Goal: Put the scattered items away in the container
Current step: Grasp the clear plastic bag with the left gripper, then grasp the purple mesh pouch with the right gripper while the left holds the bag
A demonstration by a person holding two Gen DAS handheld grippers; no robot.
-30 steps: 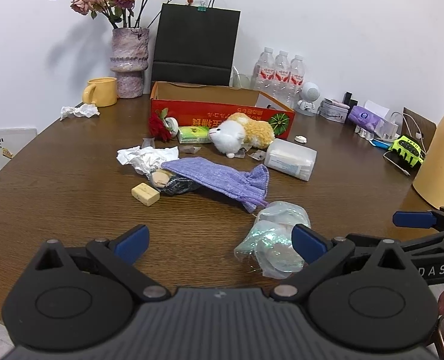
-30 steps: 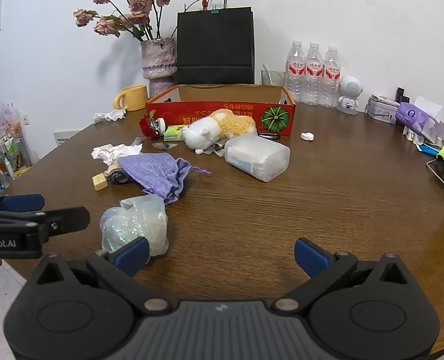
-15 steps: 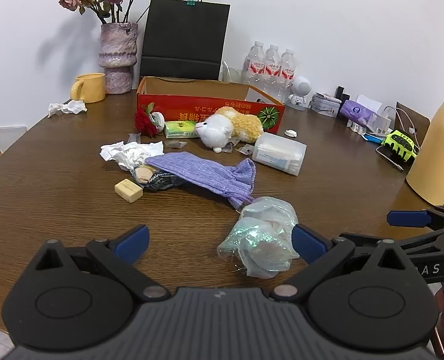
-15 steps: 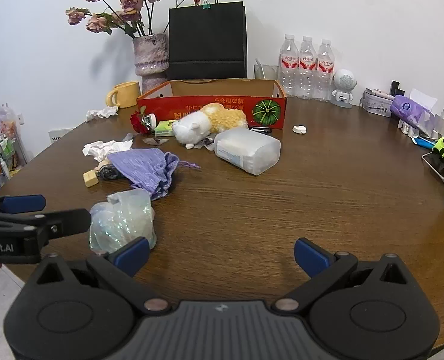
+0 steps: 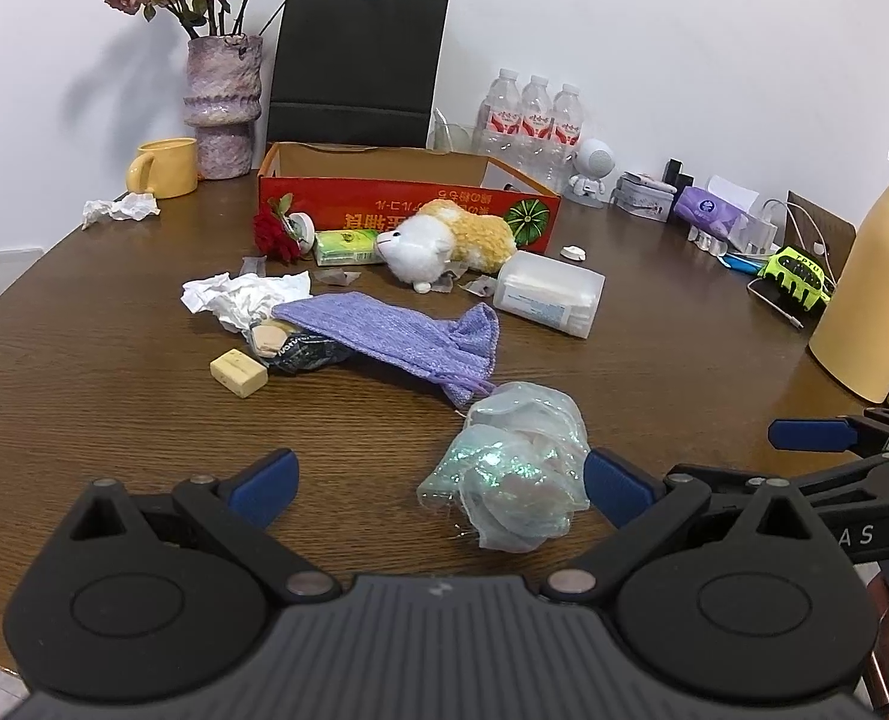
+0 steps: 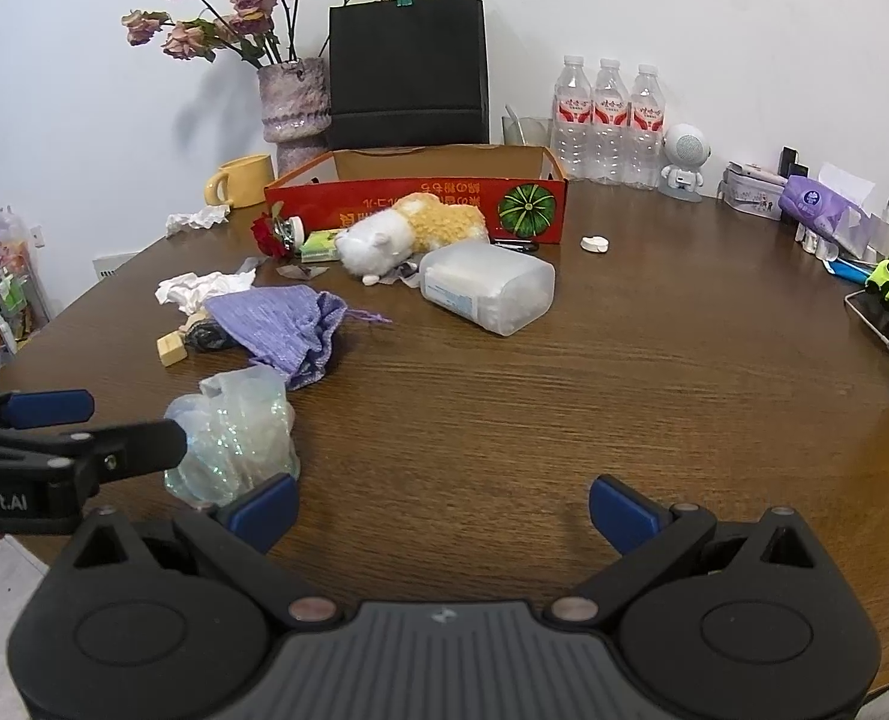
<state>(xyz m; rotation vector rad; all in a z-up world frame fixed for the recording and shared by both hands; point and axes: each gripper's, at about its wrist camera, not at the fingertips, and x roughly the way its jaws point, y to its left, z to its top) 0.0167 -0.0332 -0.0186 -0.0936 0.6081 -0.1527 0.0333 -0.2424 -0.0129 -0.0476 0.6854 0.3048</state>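
Brown table (image 6: 624, 372) lies bare right of the clear tub (image 6: 486, 288).

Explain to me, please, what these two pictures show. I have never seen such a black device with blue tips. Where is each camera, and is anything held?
There is no robot here: a person holds one hand tool in each hand. Each tool has two blue-tipped fingers and a camera that looks forward along them. One picture comes from the left gripper, the other from the right gripper; each also sees the other at its edge. Both are open and hold nothing. On the brown table lie a shiny plastic bag, a purple pouch, a plush toy, a clear plastic box and crumpled paper. Behind them stands the red cardboard box.
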